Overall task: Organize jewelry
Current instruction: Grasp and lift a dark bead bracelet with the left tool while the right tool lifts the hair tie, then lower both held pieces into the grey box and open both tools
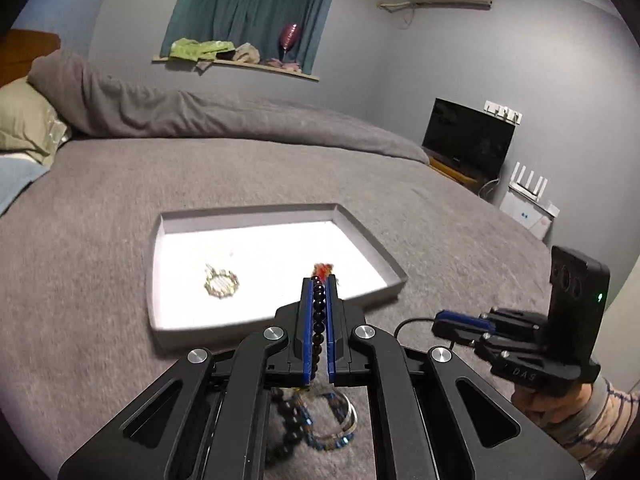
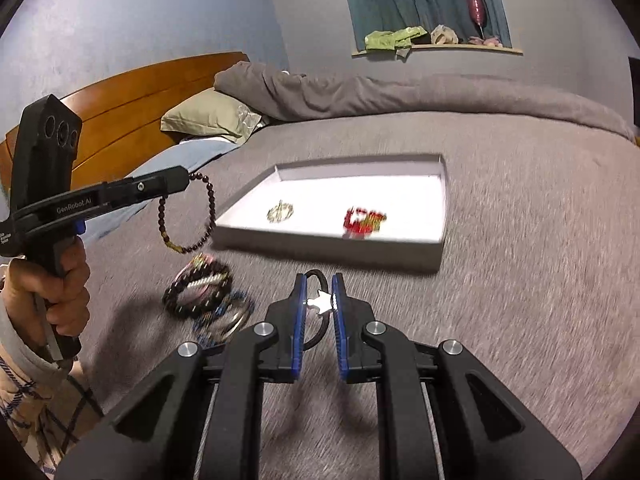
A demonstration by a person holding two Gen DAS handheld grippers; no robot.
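My left gripper (image 1: 319, 280) is shut on a dark bead bracelet (image 1: 319, 312); in the right wrist view the bracelet (image 2: 208, 216) hangs from it (image 2: 187, 182) above the bed. My right gripper (image 2: 319, 280) is shut on a black cord with a white star charm (image 2: 319, 301); it also shows in the left wrist view (image 1: 440, 317). A white tray (image 1: 376, 248) lies on the grey bed, holding a gold piece (image 1: 221, 284) and a red bracelet (image 2: 364, 222). A pile of bracelets (image 2: 204, 296) lies on the bed near the tray, below my left gripper (image 1: 320, 420).
Grey duvet (image 1: 240, 112) bunched along the far side. Pillows (image 2: 208, 120) and wooden headboard (image 2: 132, 104) at the bed's head. A TV (image 1: 468, 136) and router (image 1: 528, 196) stand by the wall. A window ledge (image 1: 236, 62) holds clothes.
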